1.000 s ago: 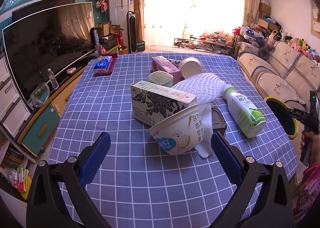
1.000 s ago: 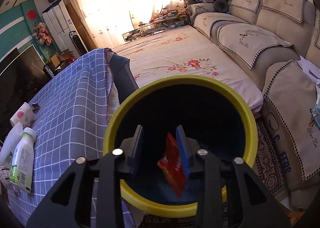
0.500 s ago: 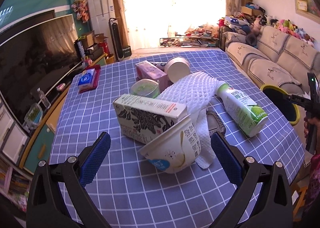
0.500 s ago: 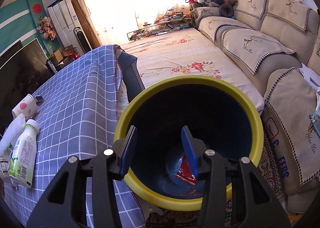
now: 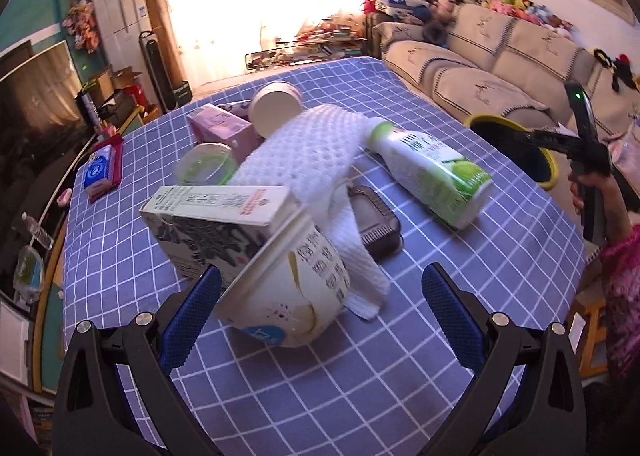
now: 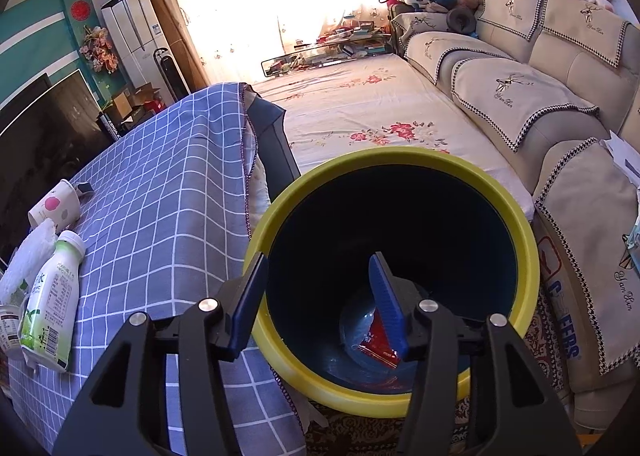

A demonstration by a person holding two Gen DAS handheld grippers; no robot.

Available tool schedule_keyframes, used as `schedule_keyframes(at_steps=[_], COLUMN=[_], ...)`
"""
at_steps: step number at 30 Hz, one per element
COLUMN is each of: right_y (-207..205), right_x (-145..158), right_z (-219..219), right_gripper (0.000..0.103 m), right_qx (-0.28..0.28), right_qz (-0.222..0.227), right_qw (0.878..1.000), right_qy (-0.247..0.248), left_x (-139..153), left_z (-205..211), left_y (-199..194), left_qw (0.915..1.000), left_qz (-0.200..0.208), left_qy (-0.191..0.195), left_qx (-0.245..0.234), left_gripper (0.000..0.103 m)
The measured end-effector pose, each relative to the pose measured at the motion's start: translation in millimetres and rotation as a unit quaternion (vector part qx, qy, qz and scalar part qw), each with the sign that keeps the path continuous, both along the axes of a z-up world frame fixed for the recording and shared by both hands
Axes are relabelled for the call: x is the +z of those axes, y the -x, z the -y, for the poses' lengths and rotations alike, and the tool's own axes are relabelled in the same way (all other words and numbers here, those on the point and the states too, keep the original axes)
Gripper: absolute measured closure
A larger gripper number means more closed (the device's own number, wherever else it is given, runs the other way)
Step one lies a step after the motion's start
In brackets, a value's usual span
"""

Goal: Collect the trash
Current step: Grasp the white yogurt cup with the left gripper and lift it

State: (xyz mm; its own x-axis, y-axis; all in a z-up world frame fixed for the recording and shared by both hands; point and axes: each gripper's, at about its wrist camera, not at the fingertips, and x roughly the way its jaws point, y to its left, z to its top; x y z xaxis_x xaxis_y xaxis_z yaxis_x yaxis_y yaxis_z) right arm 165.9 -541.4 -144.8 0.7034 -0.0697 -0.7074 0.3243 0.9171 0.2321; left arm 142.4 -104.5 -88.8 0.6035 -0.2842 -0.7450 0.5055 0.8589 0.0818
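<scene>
We see the right gripper [image 6: 316, 284] over the yellow-rimmed bin [image 6: 520, 252], jaws opening with nothing between; the red wrapper [image 6: 378, 344] lies at the bin's bottom. The left gripper [image 5: 320, 308] stands apart, with the tipped paper bowl [image 5: 292, 296] between its fingers toward 9 o'clock and the green bottle [image 5: 432, 171] at 1 o'clock.

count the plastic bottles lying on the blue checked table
1. The green and white bottle lies on its side near the table's right edge, beside the white foam sheet. Others may be hidden behind the pile.
</scene>
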Motion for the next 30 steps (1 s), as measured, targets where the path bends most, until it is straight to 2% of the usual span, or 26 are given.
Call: schedule_keyframes(at_steps=[5, 8, 10, 11, 13, 14, 16, 19, 21, 22, 30], right_y=[-0.6, -0.4, 0.4, 0.6, 1.6, 1.9, 3.4, 4.4, 4.8, 4.6, 7.5], right_x=[-0.7, -0.7, -1.2, -1.5, -2.2, -2.4, -3.3, -4.9, -6.3, -6.9, -3.5], right_z=[-3.2, -4.1, -4.2, -4.1, -3.7, -3.1, -1.3, -0.4, 0.2, 0.1, -3.3], right_gripper=[0.052, 0.052, 0.052, 0.052, 0.052, 0.052, 0.051, 0.051, 0.051, 0.051, 0.051], right_qx=[0.004, 0.007, 0.007, 0.007, 0.007, 0.006, 0.006, 0.005, 0.003, 0.003, 0.006], right_qz=[0.000, 0.002, 0.003, 0.003, 0.003, 0.004, 0.003, 0.003, 0.002, 0.002, 0.007], right_qw=[1.000, 1.000, 1.000, 1.000, 1.000, 1.000, 1.000, 1.000, 1.000, 1.000, 1.000], right_qy=[-0.002, -0.004, -0.004, -0.005, -0.007, -0.007, -0.008, -0.009, -0.011, -0.012, -0.013], left_x=[1.4, 4.0, 4.9, 5.0, 2.4, 0.0, -4.9, -12.0, -15.3, -16.0, -5.0], left_z=[8.1, 9.7, 9.6, 9.0, 7.0, 7.3, 9.1, 13.8, 14.9, 14.9, 16.3], left_y=[16.6, 22.8, 25.6, 24.5, 21.0, 18.8, 17.0, 13.6, 11.8, 10.8, 18.6], left_qw=[0.9994, 0.9984, 0.9971, 0.9962, 0.9954, 0.9951, 0.9941, 0.9928, 0.9927, 0.9928, 0.9970], left_qz=[-0.005, -0.010, -0.020, -0.028, -0.039, -0.044, -0.053, -0.064, -0.068, -0.068, -0.022], left_qy=[0.006, 0.022, 0.042, 0.052, 0.060, 0.060, 0.063, 0.066, 0.067, 0.070, 0.064], left_qx=[-0.035, -0.051, -0.061, -0.063, -0.064, -0.065, -0.070, -0.077, -0.074, -0.069, -0.037], left_gripper=[0.004, 0.007, 0.021, 0.024, 0.044, 0.049, 0.068, 0.088, 0.094, 0.096, 0.097])
